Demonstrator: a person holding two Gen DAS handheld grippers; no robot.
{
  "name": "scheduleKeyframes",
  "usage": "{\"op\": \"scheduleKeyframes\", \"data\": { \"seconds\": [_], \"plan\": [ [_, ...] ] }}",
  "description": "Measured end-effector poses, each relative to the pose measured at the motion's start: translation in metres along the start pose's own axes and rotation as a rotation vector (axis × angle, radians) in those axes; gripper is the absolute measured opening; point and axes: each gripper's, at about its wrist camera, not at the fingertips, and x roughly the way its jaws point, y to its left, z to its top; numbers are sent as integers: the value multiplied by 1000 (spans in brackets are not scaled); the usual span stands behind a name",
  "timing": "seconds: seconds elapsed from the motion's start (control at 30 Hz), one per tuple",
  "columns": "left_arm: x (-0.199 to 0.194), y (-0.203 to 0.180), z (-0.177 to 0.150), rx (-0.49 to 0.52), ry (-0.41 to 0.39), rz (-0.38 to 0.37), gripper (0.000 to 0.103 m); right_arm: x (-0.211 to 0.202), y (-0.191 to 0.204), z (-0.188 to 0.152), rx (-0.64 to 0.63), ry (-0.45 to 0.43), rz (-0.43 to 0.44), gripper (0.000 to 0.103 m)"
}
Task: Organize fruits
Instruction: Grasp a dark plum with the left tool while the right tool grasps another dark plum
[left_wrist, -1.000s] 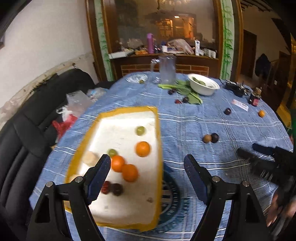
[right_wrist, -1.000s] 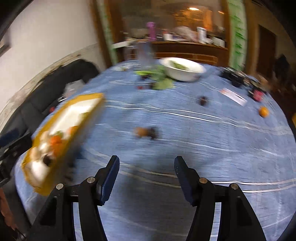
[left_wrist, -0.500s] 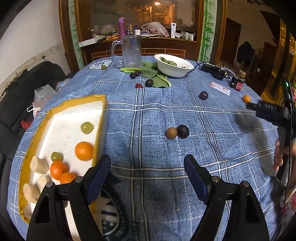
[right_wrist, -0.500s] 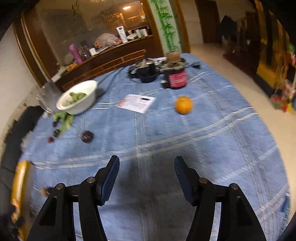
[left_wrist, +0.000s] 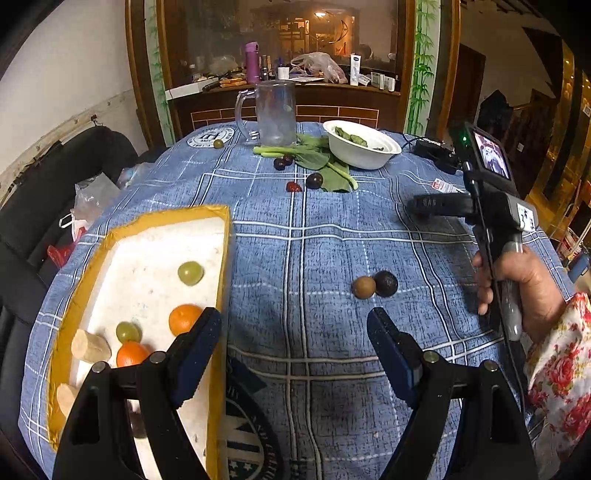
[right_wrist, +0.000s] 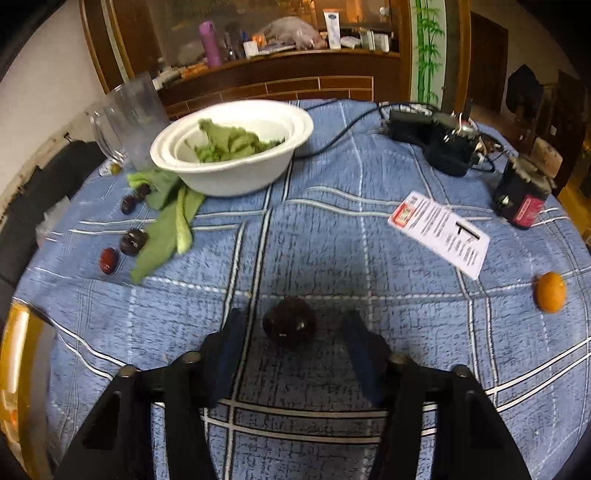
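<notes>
A dark round fruit (right_wrist: 290, 326) lies on the blue checked tablecloth between the fingers of my right gripper (right_wrist: 293, 341). Its jaws are closing, with a gap still showing on each side of the fruit. My left gripper (left_wrist: 295, 343) stands open over bare cloth beside the yellow-rimmed white tray (left_wrist: 221, 254). In the tray lie a green grape (left_wrist: 190, 272), two oranges (left_wrist: 183, 318), another grape and pale chunks. A brown fruit (left_wrist: 364, 287) and a dark fruit (left_wrist: 386, 283) sit together ahead of the left gripper. A small orange (right_wrist: 550, 295) lies far right.
A white bowl (right_wrist: 229, 177) of greens, loose leaves, dark plums (right_wrist: 133, 240) and a red date (right_wrist: 108, 260) sit at the back left. A glass mug (right_wrist: 129, 118), a printed card (right_wrist: 439, 232), a dark jar (right_wrist: 522, 199) and black cabled gear (right_wrist: 443, 144) stand behind. A person's hand (left_wrist: 517, 280) in a floral sleeve grips the right handle.
The right gripper swung across the table and came down around the dark fruit, its jaws narrowing. The left gripper shifted right, from over the tray to the cloth beside it.
</notes>
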Motion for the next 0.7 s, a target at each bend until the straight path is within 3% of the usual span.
{"op": "scheduleKeyframes", "data": {
  "seconds": [0.07,0.17,0.27,0.47,0.6,0.7],
  "plan": [
    [4,-8,4,21,5,-19,80,-2,1,-2,-5,6,8,30],
    [11,-28,10,78,9,-96,77,-18,-11,-11,27,-8,33,29],
    [27,-49,17,157,24,-112,58,-42,-22,-27,62,-25,75,29],
    [67,-70,25,238,88,-174,56,-90,-28,-67,104,-36,181,29],
    [90,-82,17,317,122,-114,55,-104,-24,-91,123,-43,257,29],
    [90,-83,12,351,101,-51,40,-102,-21,-100,116,-47,265,29]
  ]
}}
